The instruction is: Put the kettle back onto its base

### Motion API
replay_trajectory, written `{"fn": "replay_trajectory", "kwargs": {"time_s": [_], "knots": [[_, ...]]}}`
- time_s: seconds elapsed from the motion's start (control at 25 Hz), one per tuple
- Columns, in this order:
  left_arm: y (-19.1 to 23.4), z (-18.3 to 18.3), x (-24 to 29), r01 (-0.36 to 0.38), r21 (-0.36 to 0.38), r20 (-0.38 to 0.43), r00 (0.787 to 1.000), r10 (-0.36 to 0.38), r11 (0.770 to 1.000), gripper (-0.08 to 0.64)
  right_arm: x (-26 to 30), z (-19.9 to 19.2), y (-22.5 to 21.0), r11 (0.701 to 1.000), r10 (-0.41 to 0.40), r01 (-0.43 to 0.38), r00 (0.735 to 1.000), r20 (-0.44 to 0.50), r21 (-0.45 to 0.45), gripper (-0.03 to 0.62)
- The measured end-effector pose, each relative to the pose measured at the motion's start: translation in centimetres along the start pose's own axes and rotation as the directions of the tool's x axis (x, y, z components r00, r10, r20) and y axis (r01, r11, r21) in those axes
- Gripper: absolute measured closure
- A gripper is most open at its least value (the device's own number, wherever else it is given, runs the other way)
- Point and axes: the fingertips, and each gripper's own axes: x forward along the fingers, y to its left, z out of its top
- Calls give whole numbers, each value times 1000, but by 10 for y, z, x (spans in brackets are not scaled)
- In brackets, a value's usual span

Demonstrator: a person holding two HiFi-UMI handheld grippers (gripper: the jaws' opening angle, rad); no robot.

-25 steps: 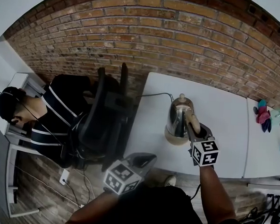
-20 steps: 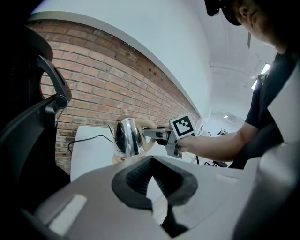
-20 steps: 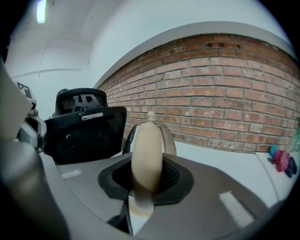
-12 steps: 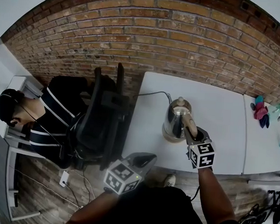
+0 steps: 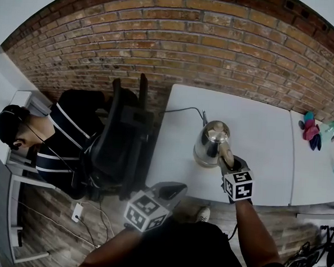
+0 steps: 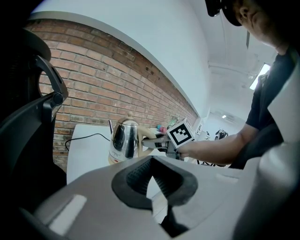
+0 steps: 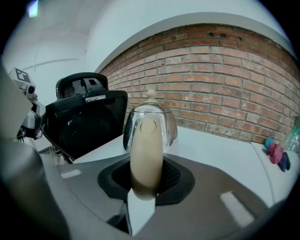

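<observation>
A shiny steel kettle (image 5: 210, 142) with a beige handle (image 5: 227, 155) is near the front edge of the white table (image 5: 257, 130). My right gripper (image 5: 229, 162) is shut on that handle, which fills the gap between its jaws in the right gripper view (image 7: 146, 161). A beige base (image 6: 114, 158) shows under the kettle (image 6: 123, 138), and a black cord (image 5: 182, 110) runs from it to the table's left edge. I cannot tell whether the kettle sits fully on the base. My left gripper (image 5: 171, 188) hangs off the table's front left, shut and holding nothing (image 6: 150, 163).
A black office chair (image 5: 124, 136) stands against the table's left side, with a seated person (image 5: 54, 134) beyond it. Pink and blue items (image 5: 311, 133) lie on a second table at the right. A brick wall (image 5: 217, 43) runs behind.
My right gripper and the kettle have shifted slightly left. The kettle's lid now shows more from above, and less of the beige base ring shows below it. The left gripper has stayed put.
</observation>
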Motion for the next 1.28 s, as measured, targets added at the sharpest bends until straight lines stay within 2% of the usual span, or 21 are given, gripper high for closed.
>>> {"fn": "replay_trajectory", "kwargs": {"time_s": [0.64, 1.28], "knots": [[-3, -4, -6, -4, 3, 2, 1000, 4, 1000, 558, 3, -31, 9, 1000, 4, -5, 997, -77, -9, 477], [-5, -4, -5, 0, 8, -2, 1000, 0, 1000, 558, 6, -44, 9, 1000, 8, -8, 996, -92, 0, 477]]}}
